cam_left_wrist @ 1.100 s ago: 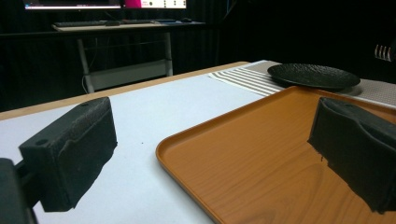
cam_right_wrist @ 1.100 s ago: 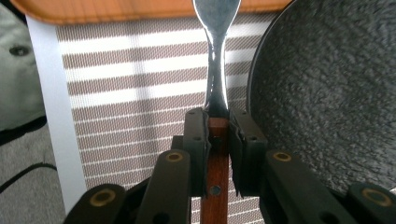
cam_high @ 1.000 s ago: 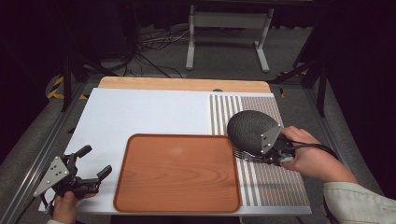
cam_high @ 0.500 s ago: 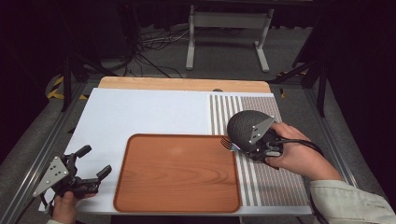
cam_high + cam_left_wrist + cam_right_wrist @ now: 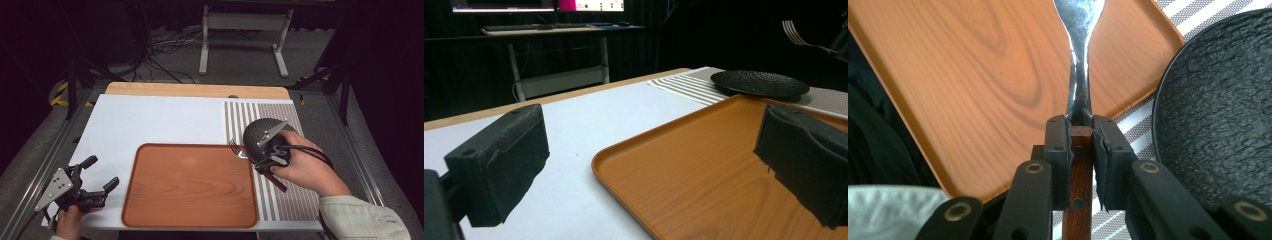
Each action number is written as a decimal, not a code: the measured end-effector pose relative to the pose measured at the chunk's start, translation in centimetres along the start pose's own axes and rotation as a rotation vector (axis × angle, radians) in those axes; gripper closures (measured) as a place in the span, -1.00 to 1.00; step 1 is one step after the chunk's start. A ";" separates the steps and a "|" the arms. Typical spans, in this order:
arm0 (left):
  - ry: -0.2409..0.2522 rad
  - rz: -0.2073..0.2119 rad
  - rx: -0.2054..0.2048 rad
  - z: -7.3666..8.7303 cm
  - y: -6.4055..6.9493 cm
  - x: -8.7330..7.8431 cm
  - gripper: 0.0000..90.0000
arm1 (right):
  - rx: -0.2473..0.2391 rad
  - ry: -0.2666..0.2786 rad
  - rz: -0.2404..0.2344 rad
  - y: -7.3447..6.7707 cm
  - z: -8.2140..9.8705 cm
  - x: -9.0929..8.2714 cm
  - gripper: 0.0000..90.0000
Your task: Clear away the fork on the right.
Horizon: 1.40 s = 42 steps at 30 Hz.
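Observation:
My right gripper [image 5: 266,161] is shut on the wooden handle of a fork [image 5: 239,151], whose metal tines reach over the right rim of the orange wooden tray [image 5: 190,185]. In the right gripper view the jaws clamp the fork's handle [image 5: 1079,150] just behind the metal neck, with my right gripper [image 5: 1080,125] above the tray [image 5: 973,60]. A black textured plate [image 5: 261,131] lies on the striped mat, right beside that hand. Left of the tray, my left gripper [image 5: 103,171] rests open and empty. The left gripper [image 5: 651,132] faces the tray [image 5: 704,165] and the plate [image 5: 759,82].
A white board [image 5: 150,120] covers the table, and a striped placemat [image 5: 285,200] lies on its right side. A wooden strip [image 5: 195,90] runs along the far edge. Cables and a metal stand [image 5: 245,35] are on the floor beyond the table.
The right gripper has carried the fork leftward, from the striped mat in front of the plate to the tray's right rim. The left gripper has stayed put.

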<state>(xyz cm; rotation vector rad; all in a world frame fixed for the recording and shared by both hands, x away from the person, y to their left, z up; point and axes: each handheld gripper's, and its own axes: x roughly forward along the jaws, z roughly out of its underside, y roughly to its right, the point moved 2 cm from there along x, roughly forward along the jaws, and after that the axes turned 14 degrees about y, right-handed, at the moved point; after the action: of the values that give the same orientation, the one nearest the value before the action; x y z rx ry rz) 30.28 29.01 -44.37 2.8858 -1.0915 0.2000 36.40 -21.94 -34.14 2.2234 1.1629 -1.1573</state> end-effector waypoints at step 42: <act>0.005 -0.008 -0.008 -0.1 -0.2 -0.2 -0.96 | 0.384 -0.057 0.054 -3.1 -1.4 6.3 0.74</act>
<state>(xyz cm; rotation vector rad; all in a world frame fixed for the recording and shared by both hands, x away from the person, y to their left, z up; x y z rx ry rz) 30.31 29.30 -44.32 2.8804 -1.0768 0.2025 36.66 -16.08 -38.26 2.4581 0.9112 -1.5158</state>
